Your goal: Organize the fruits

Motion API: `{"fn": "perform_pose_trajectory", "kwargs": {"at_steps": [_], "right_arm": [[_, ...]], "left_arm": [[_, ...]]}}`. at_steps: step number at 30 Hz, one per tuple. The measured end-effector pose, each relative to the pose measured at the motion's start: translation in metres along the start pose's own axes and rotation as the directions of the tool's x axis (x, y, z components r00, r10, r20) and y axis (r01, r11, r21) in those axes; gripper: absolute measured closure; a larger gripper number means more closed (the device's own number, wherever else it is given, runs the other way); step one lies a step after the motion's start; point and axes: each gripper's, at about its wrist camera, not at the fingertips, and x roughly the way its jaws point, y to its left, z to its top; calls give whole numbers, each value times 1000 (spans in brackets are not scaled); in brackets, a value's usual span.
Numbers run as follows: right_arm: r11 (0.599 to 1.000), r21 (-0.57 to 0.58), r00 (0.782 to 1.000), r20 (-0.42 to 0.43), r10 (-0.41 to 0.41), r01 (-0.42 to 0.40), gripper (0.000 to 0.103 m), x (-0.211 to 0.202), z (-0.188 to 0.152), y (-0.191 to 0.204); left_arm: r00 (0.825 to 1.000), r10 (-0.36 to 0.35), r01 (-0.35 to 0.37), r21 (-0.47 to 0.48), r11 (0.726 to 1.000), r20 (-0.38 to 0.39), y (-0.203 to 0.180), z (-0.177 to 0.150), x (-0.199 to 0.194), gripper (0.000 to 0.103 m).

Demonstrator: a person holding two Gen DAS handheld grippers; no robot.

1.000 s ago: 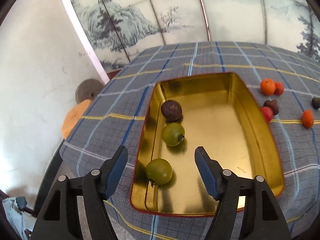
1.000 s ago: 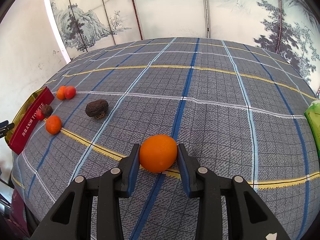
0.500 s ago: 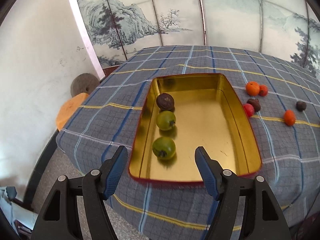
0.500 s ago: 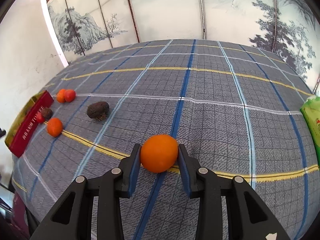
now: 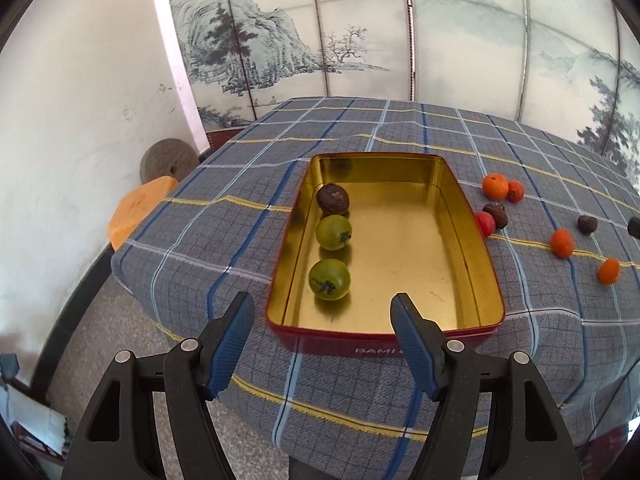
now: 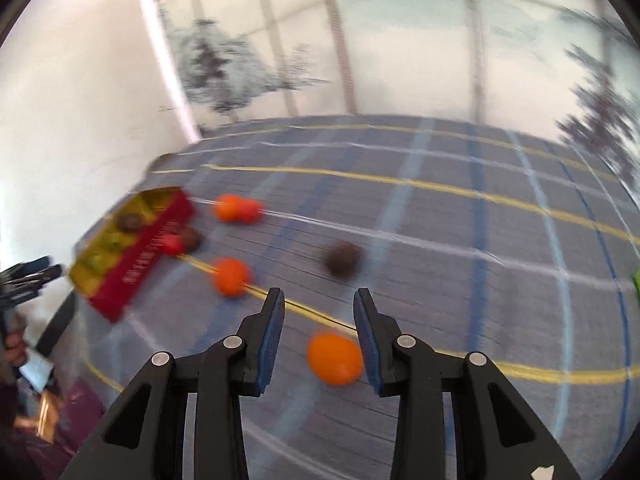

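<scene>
My left gripper (image 5: 322, 300) is open and empty, hovering at the near end of the gold-lined red tin (image 5: 384, 342). The tin holds two green fruits (image 5: 329, 279) and a dark brown one (image 5: 333, 199). The right wrist view is blurred. In it my right gripper (image 6: 319, 292) stands above the plaid cloth with its jaws narrow. The orange (image 6: 334, 358) is seen low in the gap beside the right finger; it is blurred, does not fill the gap, and no pad presses on it. Small orange, red and dark fruits (image 5: 495, 186) lie loose right of the tin.
The table's near-left edge drops to the floor, where an orange cushion (image 5: 138, 210) and a grey stone disc (image 5: 168, 160) sit. A painted screen (image 5: 360, 40) stands behind the table. Something green (image 6: 636, 282) lies at the cloth's right edge.
My left gripper drew back from over the tin to its near end. My right gripper rose and swung left; the orange, gripped at the fingertips before, now sits lower and smaller in the gap.
</scene>
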Motion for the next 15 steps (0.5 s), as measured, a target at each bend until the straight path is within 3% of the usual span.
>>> {"fn": "perform_pose_trajectory", "kwargs": {"at_steps": [4,9,13,15], "right_arm": [[989,-87,993,-8,115,-116,70,15,25,55],[957,-148,968,-59,244,-250,70,54,48,122],[949,-233,977,-60,205,-213,71,62,59,150],[950,-236,978,-73,193,-205,63,48,52,143]], "left_arm": [[1000,3,-3,-20,1000,-15,8,-5,2,32],[1000,3,-3,-32,999,-20,15,-6,1,32],[1000,-11,10,-53,999,-13,23,-9,-3,30],[1000,-20,20,-50,999,-10,24,-11,-4,28]]}}
